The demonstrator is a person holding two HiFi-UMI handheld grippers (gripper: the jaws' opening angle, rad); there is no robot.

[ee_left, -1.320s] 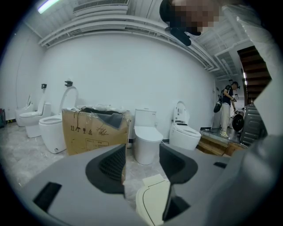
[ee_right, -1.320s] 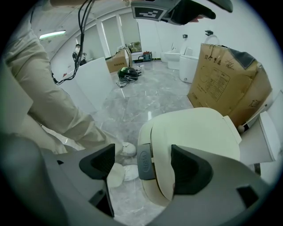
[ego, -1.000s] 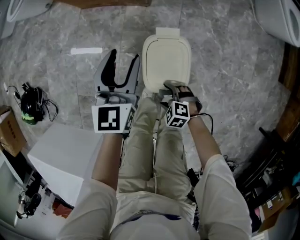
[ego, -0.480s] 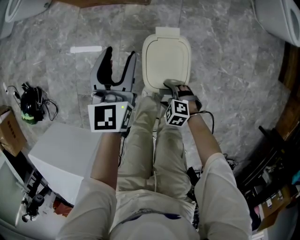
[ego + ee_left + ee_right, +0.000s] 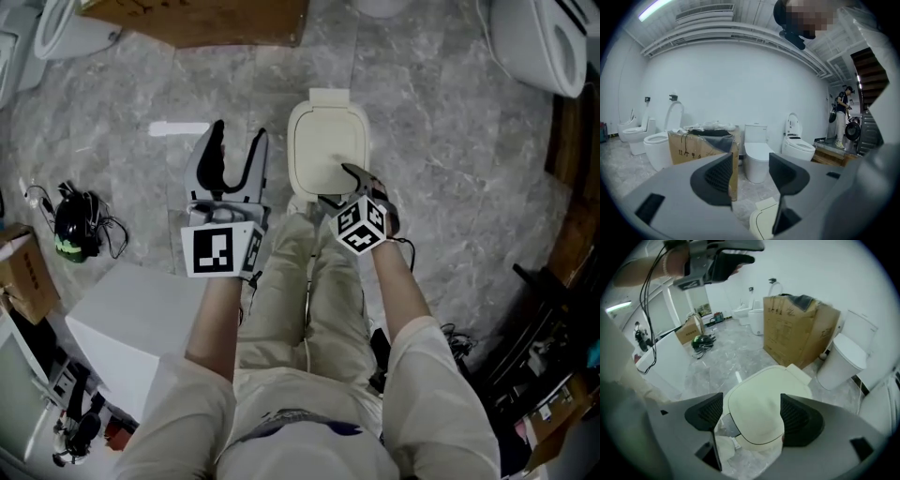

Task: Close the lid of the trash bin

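The cream trash bin [image 5: 327, 150] stands on the grey marble floor with its lid [image 5: 759, 399] lying flat and closed. My right gripper [image 5: 339, 185] hangs above the bin's near edge, pointing steeply down. It is open, and the lid shows between its jaws from well below, untouched. My left gripper [image 5: 235, 148] is held out nearly level to the left of the bin, open and empty. In the left gripper view a corner of the bin [image 5: 762, 219] shows low between the fingers [image 5: 718, 176].
A brown cardboard box [image 5: 199, 19] stands beyond the bin, with white toilets [image 5: 539, 42] around it. A black and green headset [image 5: 77, 220] lies on the floor at left. A white box [image 5: 131, 319] sits near my left leg. Dark clutter lines the right edge.
Both grippers have risen away from the floor, and the bin looks smaller in the head view. The right gripper has rolled and lifted off the lid, which stays closed.
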